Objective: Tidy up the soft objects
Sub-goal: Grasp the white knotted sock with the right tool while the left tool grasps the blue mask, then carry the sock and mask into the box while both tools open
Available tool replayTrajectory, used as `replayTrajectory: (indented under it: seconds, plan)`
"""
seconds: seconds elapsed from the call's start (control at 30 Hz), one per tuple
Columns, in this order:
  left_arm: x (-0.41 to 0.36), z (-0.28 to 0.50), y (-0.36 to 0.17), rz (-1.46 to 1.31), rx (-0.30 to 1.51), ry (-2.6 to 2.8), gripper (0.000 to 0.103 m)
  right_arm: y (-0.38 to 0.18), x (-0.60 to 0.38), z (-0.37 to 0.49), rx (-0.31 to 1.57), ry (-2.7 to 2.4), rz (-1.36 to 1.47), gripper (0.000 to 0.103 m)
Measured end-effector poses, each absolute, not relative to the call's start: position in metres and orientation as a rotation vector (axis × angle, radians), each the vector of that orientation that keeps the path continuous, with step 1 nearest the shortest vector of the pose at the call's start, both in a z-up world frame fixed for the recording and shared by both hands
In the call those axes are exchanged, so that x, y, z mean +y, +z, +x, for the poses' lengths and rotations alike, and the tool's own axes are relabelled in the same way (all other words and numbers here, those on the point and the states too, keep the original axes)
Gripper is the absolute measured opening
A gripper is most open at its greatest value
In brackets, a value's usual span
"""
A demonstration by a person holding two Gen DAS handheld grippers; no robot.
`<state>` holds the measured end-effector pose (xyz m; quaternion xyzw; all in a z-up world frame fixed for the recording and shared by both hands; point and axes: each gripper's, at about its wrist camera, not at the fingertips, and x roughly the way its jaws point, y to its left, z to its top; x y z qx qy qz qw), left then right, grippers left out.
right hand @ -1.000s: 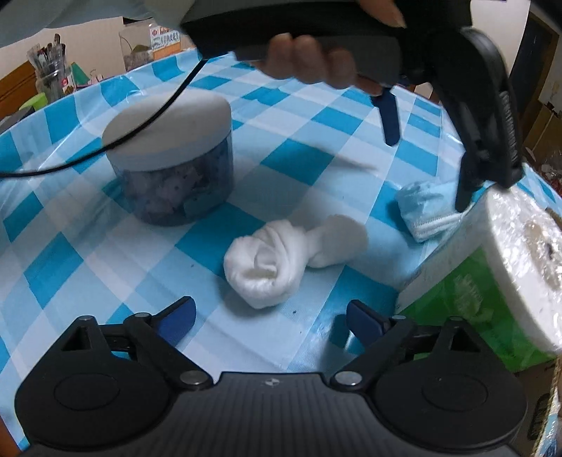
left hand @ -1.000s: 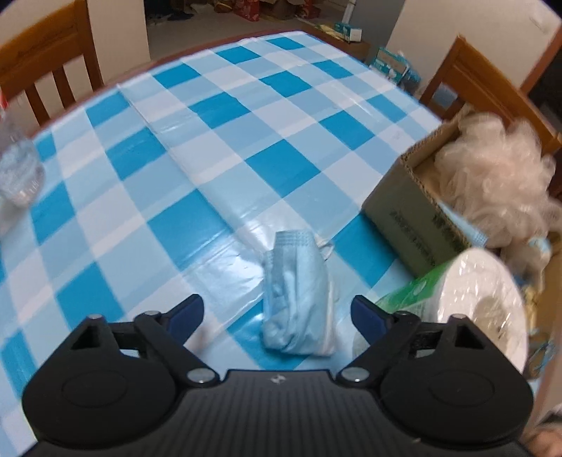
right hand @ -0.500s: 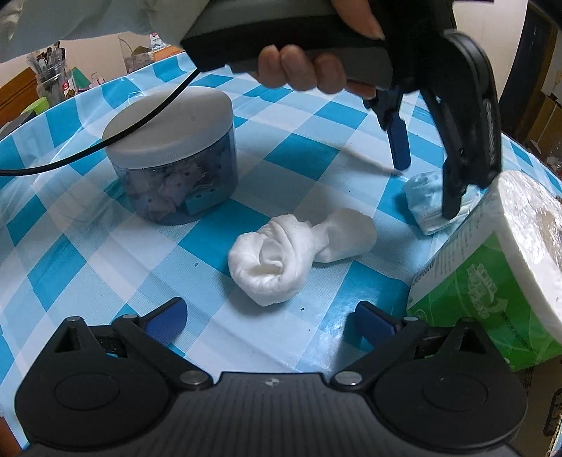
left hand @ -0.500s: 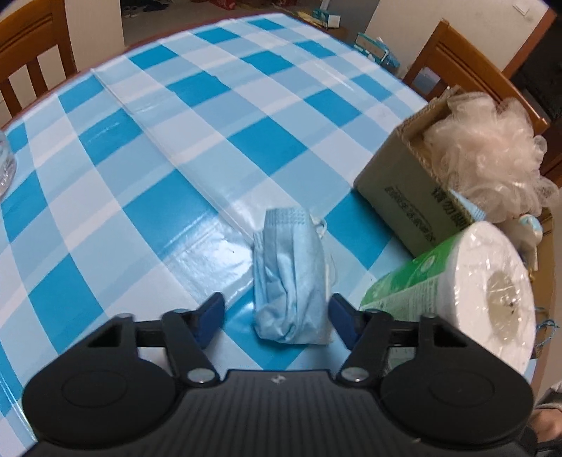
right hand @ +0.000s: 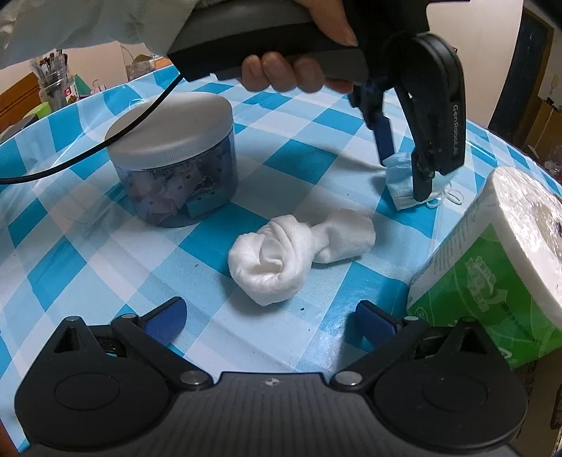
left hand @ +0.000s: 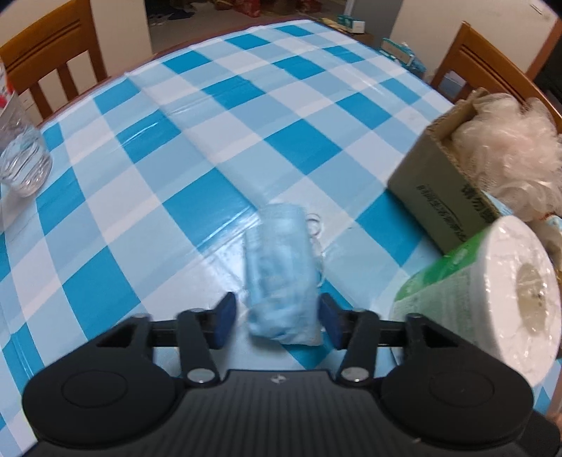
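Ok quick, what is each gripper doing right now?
Left gripper: open, its fingers either side of the blue face mask, not squeezing it yet.
Right gripper: open, holding nothing, with the rolled white sock just ahead.

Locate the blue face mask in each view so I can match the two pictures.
Left wrist: blue face mask lies lower centre, between the left gripper fingers.
Right wrist: the mask sits upper right, under the left gripper.
Shared landmark: the wrapped paper roll, right of the mask.

We see a table under a blue-and-white checked cloth (left hand: 217,147); two wooden chairs (left hand: 52,45) (left hand: 491,63) stand behind it; pale walls (left hand: 439,14) rise beyond.
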<state>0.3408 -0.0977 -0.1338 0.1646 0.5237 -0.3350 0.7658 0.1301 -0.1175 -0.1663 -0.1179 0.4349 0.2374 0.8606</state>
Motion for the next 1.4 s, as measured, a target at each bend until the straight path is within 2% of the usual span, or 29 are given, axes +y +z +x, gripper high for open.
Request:
replayTrajectory:
  seconds: [0.13, 0.2, 0.27, 0.4, 0.6, 0.67, 0.73, 1.07, 1.4]
  plan:
    - [-0.104, 0.343, -0.14, 0.349, 1.125, -0.723, 0.062, -0.166, -0.117, 0.131, 0.917, 0.491, -0.245, 0.103]
    - [-0.107, 0.342, -0.141, 0.35, 1.119, -0.723, 0.056, -0.165, -0.114, 0.133, 0.927, 0.476, -0.24, 0.103]
    - [-0.109, 0.341, -0.141, 0.362, 1.105, -0.731, 0.039, -0.164, -0.11, 0.135, 0.931, 0.465, -0.237, 0.103]
    - [-0.105, 0.342, -0.139, 0.366, 1.101, -0.723, 0.036, -0.161, -0.101, 0.141, 0.902, 0.435, -0.244, 0.097]
    - [-0.101, 0.34, -0.139, 0.373, 1.1, -0.704, 0.033, -0.158, -0.098, 0.155, 0.904, 0.403, -0.231, 0.077]
    - [-0.1, 0.339, -0.138, 0.374, 1.101, -0.703, 0.031, -0.156, -0.098, 0.158, 0.914, 0.406, -0.219, 0.067]
    - [-0.098, 0.337, -0.136, 0.377, 1.101, -0.693, 0.03, -0.153, -0.098, 0.16, 0.923, 0.398, -0.211, 0.052]
    - [-0.073, 0.308, -0.097, 0.38, 1.064, -0.65, 0.029, -0.131, -0.1, 0.137, 0.911, 0.446, -0.225, 0.05]
    - [-0.037, 0.236, -0.037, 0.396, 0.999, -0.652, 0.029, -0.081, -0.115, 0.091, 0.886, 0.427, -0.238, 0.05]
